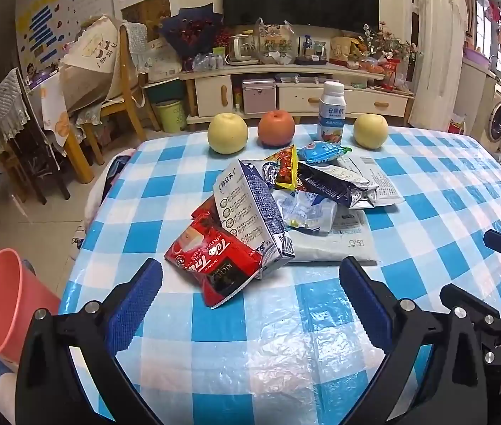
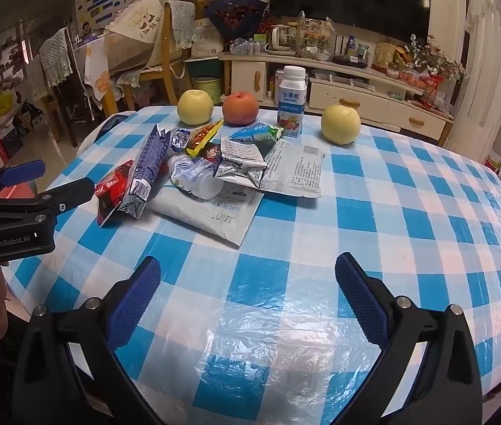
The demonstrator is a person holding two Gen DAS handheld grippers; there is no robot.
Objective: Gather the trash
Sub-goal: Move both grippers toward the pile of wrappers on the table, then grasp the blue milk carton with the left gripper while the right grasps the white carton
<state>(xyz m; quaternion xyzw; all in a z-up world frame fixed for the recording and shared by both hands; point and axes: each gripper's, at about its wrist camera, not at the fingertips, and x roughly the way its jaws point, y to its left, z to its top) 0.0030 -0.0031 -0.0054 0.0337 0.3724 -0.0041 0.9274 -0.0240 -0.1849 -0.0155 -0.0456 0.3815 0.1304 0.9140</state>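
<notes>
Several empty wrappers lie in one heap in the middle of the table (image 1: 445, 184), with the milk carton (image 1: 250, 209) as its tallest piece. The red tea packet (image 1: 215, 265) lies against the carton on the near side, its long axis running toward the left gripper (image 1: 250, 276). Behind the carton are foil bags, and further behind are three fruits and a yoghurt bottle (image 1: 332, 113). The left gripper has its jaws wide apart and holds nothing; the packet is straight ahead of it and near. The right gripper (image 2: 248, 274) is also spread wide and empty, further from the carton. A pink bin (image 1: 6, 301) stands to the left of the carton, below the table edge.
</notes>
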